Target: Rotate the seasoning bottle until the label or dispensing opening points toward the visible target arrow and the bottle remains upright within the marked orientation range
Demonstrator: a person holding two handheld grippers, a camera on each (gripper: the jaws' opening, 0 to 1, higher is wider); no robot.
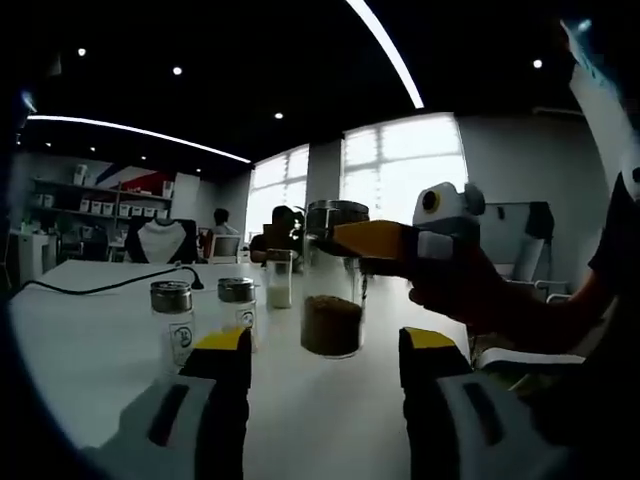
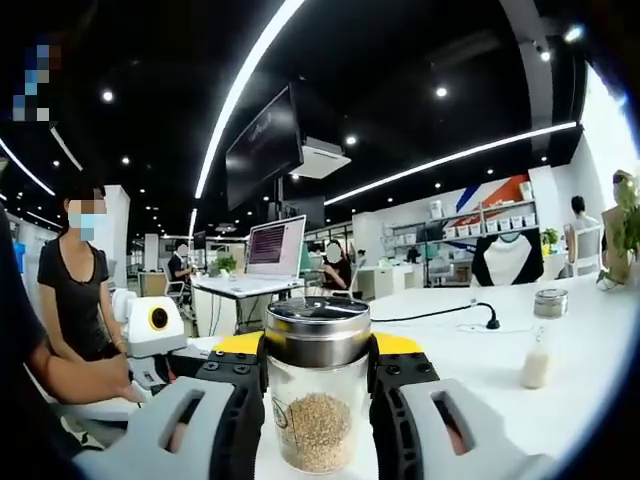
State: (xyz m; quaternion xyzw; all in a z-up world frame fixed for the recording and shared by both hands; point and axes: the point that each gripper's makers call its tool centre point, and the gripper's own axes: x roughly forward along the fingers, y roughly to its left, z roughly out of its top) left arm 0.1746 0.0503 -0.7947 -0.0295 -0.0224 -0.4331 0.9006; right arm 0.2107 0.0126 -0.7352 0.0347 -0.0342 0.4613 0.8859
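Note:
A clear glass seasoning bottle (image 1: 332, 300) with brown granules and a steel lid stands upright on the white table (image 1: 90, 350), straight ahead of my left gripper (image 1: 326, 345). The left gripper is open, its yellow-tipped fingers (image 1: 222, 345) short of the bottle. My right gripper (image 1: 338, 238) reaches in from the right and is shut on the bottle just below the lid. In the right gripper view the bottle (image 2: 318, 425) sits between the fingertips of the right gripper (image 2: 317, 350), clamped at the lid rim. Whether the bottle's base touches the table I cannot tell.
Two small steel-capped shakers (image 1: 172, 318) (image 1: 238, 300) stand left of the bottle, and a bottle of white powder (image 1: 279, 282) stands behind. A black cable (image 1: 100, 288) crosses the far table. A person (image 2: 78, 290) stands at the left in the right gripper view.

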